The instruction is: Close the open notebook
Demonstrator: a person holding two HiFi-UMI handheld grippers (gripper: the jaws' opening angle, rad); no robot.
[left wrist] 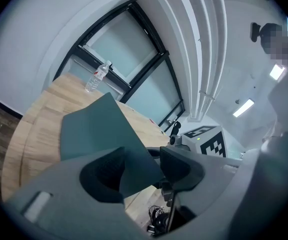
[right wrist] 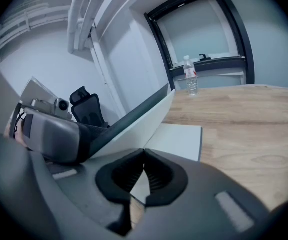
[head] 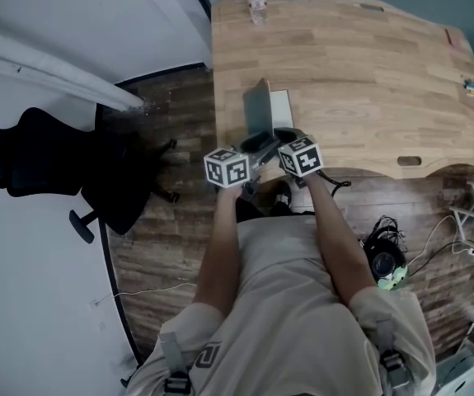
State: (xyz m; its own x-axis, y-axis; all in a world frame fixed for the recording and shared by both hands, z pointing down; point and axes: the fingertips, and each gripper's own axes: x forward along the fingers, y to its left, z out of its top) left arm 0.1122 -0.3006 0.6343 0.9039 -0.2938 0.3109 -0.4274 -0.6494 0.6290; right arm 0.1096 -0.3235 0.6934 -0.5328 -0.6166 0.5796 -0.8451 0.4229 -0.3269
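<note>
Head view, with both gripper views. The wooden desk (head: 368, 81) fills the upper right of the frame, and a black chair (head: 55, 163) stands at the left. The notebook (head: 268, 110) lies at the desk's near edge, just above the two marker cubes at centre frame. Its dark cover (left wrist: 98, 129) is raised steeply and its white page (right wrist: 176, 139) lies flat on the wood. The left gripper (left wrist: 141, 166) pinches the lower corner of the cover between its pads. The right gripper (right wrist: 144, 159) has its jaws pressed together at the tips, just above the near edge of the page, with nothing clearly held. A water bottle (head: 256, 1) stands well apart at the top of the frame. The step in hand appears to be swinging the cover over, roughly halfway done. The next move likely calls for carrying the cover rightward and down onto the page, and for moving the right gripper out of its path.
</note>
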